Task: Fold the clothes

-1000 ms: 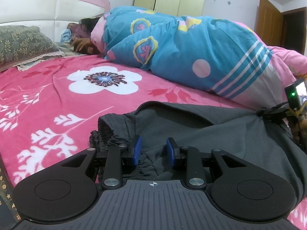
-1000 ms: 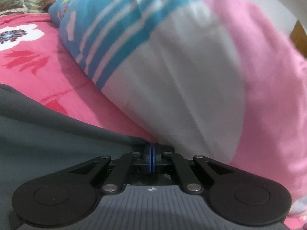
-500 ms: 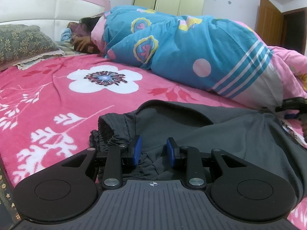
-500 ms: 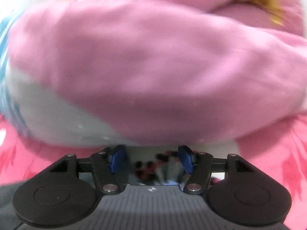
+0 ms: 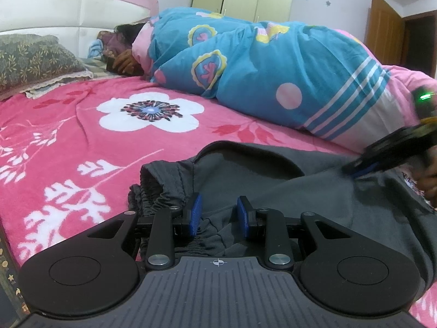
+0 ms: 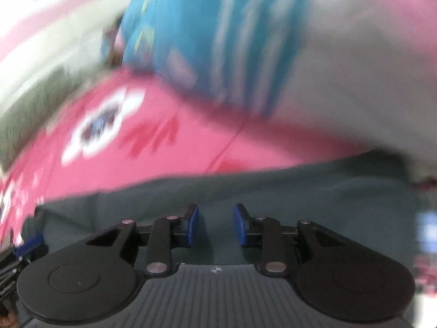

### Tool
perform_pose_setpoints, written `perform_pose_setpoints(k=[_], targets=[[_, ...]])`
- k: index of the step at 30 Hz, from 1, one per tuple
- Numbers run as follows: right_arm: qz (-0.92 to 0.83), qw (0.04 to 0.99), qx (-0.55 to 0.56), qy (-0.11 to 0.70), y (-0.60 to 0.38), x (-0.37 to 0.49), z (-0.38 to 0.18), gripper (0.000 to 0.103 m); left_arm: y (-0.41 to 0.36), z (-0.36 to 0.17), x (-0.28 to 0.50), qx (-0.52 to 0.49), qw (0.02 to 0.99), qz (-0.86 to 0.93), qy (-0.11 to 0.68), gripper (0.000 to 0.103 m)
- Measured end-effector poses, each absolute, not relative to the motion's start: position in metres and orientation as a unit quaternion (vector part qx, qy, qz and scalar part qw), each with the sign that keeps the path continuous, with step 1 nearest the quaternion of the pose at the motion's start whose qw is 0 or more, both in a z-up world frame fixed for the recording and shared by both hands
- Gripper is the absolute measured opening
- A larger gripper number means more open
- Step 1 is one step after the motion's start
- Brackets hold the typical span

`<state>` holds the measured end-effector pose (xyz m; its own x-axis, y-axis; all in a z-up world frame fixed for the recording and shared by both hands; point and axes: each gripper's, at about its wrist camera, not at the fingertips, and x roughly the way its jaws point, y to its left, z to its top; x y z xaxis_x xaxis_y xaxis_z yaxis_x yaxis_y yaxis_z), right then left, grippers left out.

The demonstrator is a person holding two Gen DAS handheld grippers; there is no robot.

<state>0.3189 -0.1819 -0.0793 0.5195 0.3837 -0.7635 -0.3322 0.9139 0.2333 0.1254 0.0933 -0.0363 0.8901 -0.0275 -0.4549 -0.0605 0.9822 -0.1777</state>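
Grey trousers (image 5: 314, 191) lie on the pink bed (image 5: 82, 136), waistband bunched between the left gripper (image 5: 218, 213), while the right gripper (image 6: 215, 225), its jaws just closing, hovers released above the cloth.

Trousers (image 5: 314, 191) on bedspread (image 5: 82, 136) in front; person under quilt (image 5: 259, 68) behind; pillow (image 5: 32, 57) far left

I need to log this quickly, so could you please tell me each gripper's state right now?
Left gripper: closed on the grey trousers at the waistband.
Right gripper: open, jaws just been closing, nothing between them.
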Motion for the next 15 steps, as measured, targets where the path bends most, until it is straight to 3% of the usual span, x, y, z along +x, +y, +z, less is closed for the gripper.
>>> perform_pose_setpoints(k=[5, 8, 15], targets=[[0.137, 0.907, 0.041, 0.396, -0.189, 0.337, -0.067, 0.032, 0.096, -0.037, 0.125, -0.103, 0.967, 0.006, 0.234, 0.028], [0.086, 0.911, 0.108, 0.389, -0.230, 0.327, -0.056, 0.032, 0.097, -0.037, 0.125, -0.107, 0.966, 0.004, 0.234, 0.028], [0.018, 0.922, 0.191, 0.337, -0.329, 0.215, -0.008, 0.033, 0.096, -0.037, 0.125, -0.107, 0.966, 0.005, 0.233, 0.028]])
